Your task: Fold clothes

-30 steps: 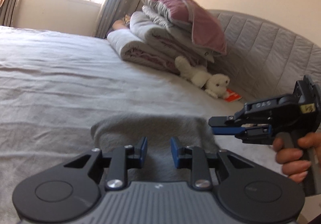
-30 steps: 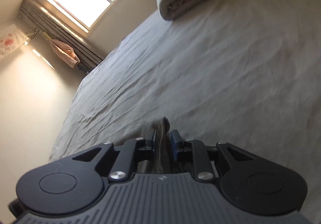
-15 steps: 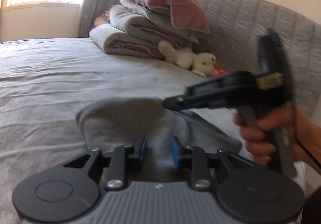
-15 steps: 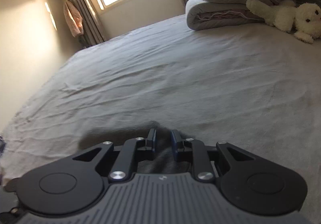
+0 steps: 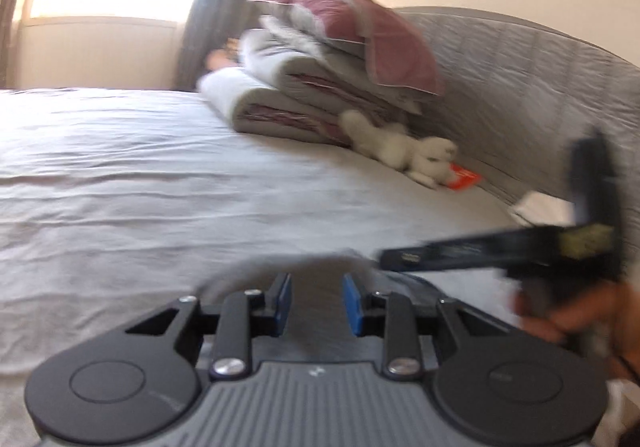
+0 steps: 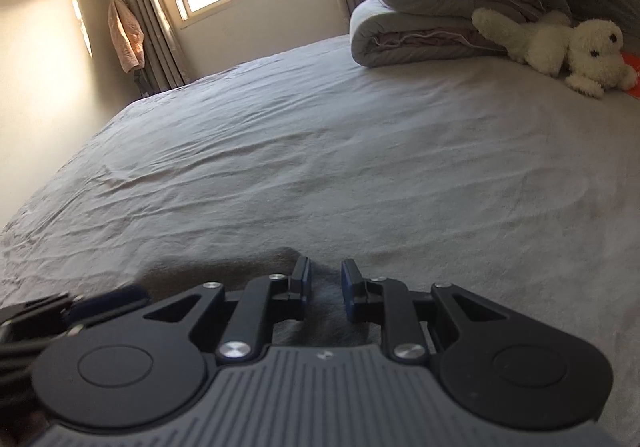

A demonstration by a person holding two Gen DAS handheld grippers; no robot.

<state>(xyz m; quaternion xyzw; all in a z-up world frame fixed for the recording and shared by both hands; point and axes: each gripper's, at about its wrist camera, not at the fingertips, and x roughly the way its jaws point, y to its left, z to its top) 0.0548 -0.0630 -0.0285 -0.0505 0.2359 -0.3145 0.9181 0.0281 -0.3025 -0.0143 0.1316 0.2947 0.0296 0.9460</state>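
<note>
Mid-fold: grey garment (image 6: 332, 311) bunched on the bed (image 6: 360, 175) right in front of me. My right gripper (image 6: 325, 287) is narrow with cloth between its pads; my left gripper (image 5: 316, 303), jaws just eased wider, is over the same cloth, grip unclear. Flattening and final folds remain, I'd judge. Folded bedding (image 6: 440, 23) and plush dog (image 6: 560, 47) sit well clear at the headboard; nothing blocks.

Grey garment (image 6: 320, 311) bunched on bed

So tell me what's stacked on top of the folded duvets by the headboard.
A dusky-pink pillow lies tilted on top of the folded duvets. Whatever is tucked between the layers is covered.
</note>
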